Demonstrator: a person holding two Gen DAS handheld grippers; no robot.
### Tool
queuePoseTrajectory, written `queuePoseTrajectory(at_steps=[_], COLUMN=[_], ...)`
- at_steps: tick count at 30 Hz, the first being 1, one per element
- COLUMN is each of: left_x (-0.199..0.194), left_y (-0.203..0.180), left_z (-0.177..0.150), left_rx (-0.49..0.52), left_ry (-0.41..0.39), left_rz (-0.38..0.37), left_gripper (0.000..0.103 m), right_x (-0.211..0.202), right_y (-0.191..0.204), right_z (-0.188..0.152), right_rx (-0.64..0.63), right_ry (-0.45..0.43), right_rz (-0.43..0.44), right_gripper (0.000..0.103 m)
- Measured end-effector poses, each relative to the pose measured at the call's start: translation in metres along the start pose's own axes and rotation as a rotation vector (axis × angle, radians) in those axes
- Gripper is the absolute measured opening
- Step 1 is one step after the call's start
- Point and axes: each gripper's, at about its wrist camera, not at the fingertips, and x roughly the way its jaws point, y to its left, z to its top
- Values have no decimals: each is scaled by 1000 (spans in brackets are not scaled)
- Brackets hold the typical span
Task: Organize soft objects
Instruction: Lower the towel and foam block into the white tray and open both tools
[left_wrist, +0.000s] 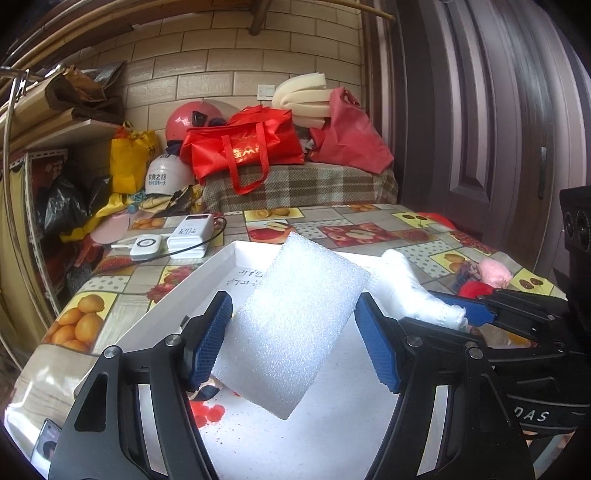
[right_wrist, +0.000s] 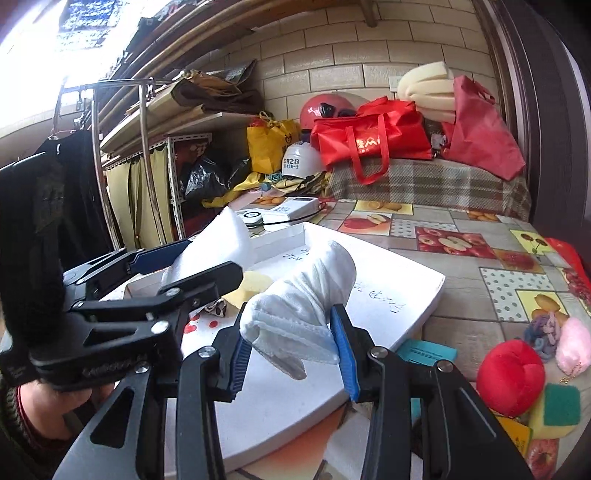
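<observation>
Sitting between the left gripper (left_wrist: 295, 332) jaws: foam sheet (left_wrist: 291, 325).

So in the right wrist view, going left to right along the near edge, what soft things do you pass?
Rolled white cloth in the right gripper → round red plush ball → green-and-yellow scrub sponge.

We see daylight pouring in from the upper left of the right wrist view, where the window (right_wrist: 55, 40) is blown out to white. The white tray (left_wrist: 332, 424) glares brightly in the left wrist view, losing surface detail. Both fisheye pictures bend straight lines at the edges and darken at the corners. Focus stays fairly sharp throughout.
</observation>
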Motion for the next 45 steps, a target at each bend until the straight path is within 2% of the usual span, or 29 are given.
queuePoseTrajectory(at_steps=[9, 14, 15, 16, 17, 18, 19, 21, 22, 30, 45], left_x=[12, 14, 13, 12, 11, 9, 7, 2, 1, -1, -6], left_y=[19, 29, 30, 32, 33, 35, 37, 41, 42, 37, 37], left_z=[1, 1, 1, 1, 0, 0, -1, -2, -2, 0, -1], left_rx=[-87, -135, -144, -153, -163, -174, -184, -204, -210, -182, -186], left_ry=[56, 63, 59, 56, 51, 43, 33, 16, 13, -1, -21], left_rz=[-6, 36, 64, 91, 113, 133, 142, 150, 145, 140, 121], left_gripper=[69, 70, 71, 72, 73, 81, 94, 103, 103, 103, 103], right_x=[20, 25, 27, 27, 27, 26, 23, 18, 16, 9, 2], right_y=[-8, -2, -1, 0, 2, 2, 3, 5, 6, 11, 13], right_z=[6, 8, 8, 9, 8, 9, 9, 9, 9, 10, 5], right_rx=[73, 53, 47, 41, 36, 34, 29, 19, 13, -16, -34], right_ry=[43, 52, 60, 64, 63, 57, 42, 17, 8, -45, -64], right_rz=[-19, -23, -23, -28, -46, -58, -65, -64, -66, -72, -77], right_gripper=[42, 43, 51, 73, 86, 97, 98, 100, 103, 103, 103])
